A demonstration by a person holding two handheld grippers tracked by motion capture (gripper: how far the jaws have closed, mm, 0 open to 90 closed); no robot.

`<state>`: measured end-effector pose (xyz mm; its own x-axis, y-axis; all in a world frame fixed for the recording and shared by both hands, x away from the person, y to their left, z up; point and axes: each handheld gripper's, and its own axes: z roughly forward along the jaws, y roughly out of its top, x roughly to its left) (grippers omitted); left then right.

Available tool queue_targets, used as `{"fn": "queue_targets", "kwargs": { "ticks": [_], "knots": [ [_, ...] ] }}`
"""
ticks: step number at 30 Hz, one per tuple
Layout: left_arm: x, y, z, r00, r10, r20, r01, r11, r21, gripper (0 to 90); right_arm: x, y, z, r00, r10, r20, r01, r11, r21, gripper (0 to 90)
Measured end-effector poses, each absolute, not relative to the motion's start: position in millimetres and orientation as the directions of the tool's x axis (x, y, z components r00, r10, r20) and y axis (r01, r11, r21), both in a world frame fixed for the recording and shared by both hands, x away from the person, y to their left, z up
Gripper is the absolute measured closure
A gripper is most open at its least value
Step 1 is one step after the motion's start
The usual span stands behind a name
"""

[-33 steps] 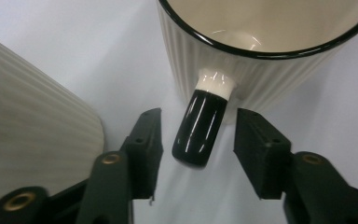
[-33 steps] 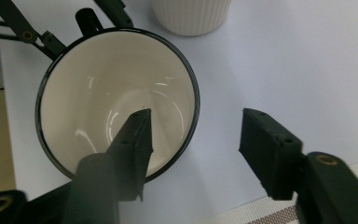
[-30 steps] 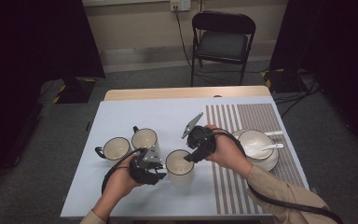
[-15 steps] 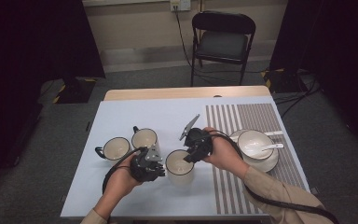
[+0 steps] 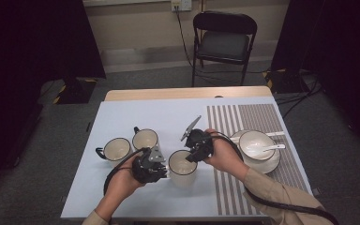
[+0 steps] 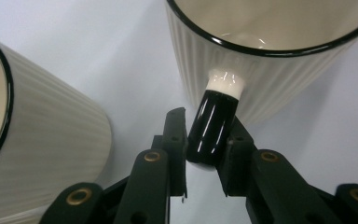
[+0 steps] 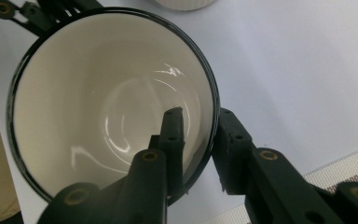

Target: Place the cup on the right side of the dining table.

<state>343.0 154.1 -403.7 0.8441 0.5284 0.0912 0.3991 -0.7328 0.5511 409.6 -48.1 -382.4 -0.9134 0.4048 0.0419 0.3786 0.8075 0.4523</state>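
Our left gripper [image 6: 205, 140] has its jaws clamped on the glossy black handle [image 6: 213, 125] of the ribbed cream mug [image 5: 183, 166], which stands on the pale blue mat [image 5: 122, 117] near the table's front edge, between our two hands. Our right gripper [image 7: 200, 135] has just been closing its jaws, and they now straddle the mug's black rim [image 7: 213, 100], one inside and one outside, pinching the wall. With two holds on one mug, we judge the lift goes best if both hands rise together and level, so neither grip twists. The neighbouring mug [image 6: 37, 140] sits just beside the left jaws, so we keep clear of it. Two more mugs [image 5: 117, 149] and a bowl [image 5: 255, 143] stand farther off.
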Motion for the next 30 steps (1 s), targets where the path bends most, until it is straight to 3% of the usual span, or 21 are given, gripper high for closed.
{"fn": "queue_targets", "kwargs": {
  "ticks": [13, 30],
  "knots": [
    [336.2, 148.9, -400.4, 0.848, 0.526, 0.072, 0.404, -0.728, 0.554, 76.4, 408.8, -47.1, -381.4, -0.885, 0.464, 0.021, 0.424, 0.789, 0.444, 82.6],
    [341.0, 138.5, -394.7, 0.857, 0.51, 0.079, 0.384, -0.732, 0.564, 76.3, 410.8, -52.1, -368.1, -0.88, 0.475, -0.015, 0.428, 0.806, 0.41, 83.8]
  ]
}}
